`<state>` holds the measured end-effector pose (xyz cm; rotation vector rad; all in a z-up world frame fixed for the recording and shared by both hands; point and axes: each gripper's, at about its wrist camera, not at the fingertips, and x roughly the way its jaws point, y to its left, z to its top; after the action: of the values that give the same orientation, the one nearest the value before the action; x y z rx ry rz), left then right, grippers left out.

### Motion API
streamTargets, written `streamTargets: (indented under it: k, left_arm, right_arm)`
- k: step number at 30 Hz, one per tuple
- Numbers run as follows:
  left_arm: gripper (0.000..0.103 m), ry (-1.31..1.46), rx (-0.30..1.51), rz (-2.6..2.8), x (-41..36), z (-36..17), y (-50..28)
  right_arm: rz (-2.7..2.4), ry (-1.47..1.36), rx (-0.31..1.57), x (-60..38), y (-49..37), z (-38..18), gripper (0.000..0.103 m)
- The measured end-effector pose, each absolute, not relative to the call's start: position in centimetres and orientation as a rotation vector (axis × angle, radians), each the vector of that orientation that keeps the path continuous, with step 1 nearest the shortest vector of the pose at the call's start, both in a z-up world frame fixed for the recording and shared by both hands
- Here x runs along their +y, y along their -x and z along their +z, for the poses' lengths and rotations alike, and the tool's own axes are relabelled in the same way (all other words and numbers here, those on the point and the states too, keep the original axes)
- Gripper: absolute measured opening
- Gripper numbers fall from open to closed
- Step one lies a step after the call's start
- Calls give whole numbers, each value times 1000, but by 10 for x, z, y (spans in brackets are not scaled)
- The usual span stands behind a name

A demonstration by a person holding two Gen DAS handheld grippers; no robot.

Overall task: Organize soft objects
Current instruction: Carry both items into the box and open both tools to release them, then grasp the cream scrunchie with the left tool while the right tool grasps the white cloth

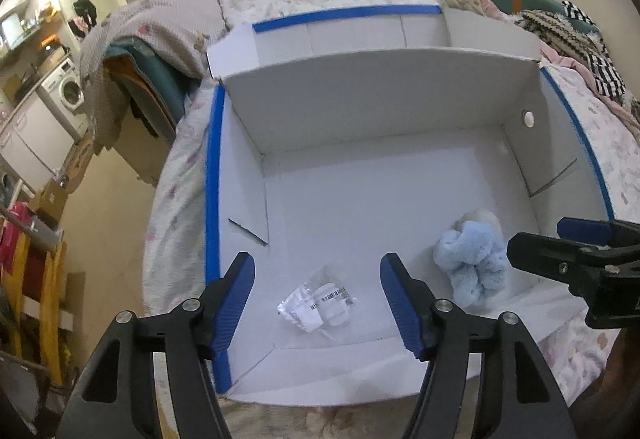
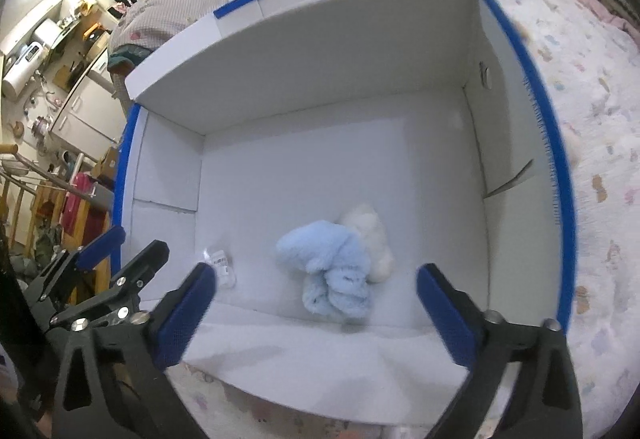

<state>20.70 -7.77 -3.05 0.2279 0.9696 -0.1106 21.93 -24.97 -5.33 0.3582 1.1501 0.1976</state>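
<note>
Fluffy blue cloth point(image 2: 334, 273) lies bunched on the floor of the white box point(image 2: 320, 51), touching a cream plush piece point(image 2: 370, 231) behind it. Beside them sits a small clear packet point(image 1: 318, 303) (barcode label up). Both grippers hang above with nothing between their pads: the left gripper point(image 1: 316, 303) spread partway, the right gripper point(image 2: 316, 303) spread wide. Floral bedding point(image 2: 592, 119) surrounds the box.

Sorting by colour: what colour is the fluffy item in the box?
Light blue fluffy item, best in the right wrist view.
</note>
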Motion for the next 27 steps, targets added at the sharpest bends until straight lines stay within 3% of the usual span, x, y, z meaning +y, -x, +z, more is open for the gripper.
streamTargets:
  k: [18,27]
  left_arm:
    - [63,-108,952,-86,-12,1,-166]
    - [63,102,1150,-58,35,-27,-152]
  right_arm:
    - [208,-275,1107,-248,-152,-23,103]
    - [160,-256,1213,-251,-127,-47,103]
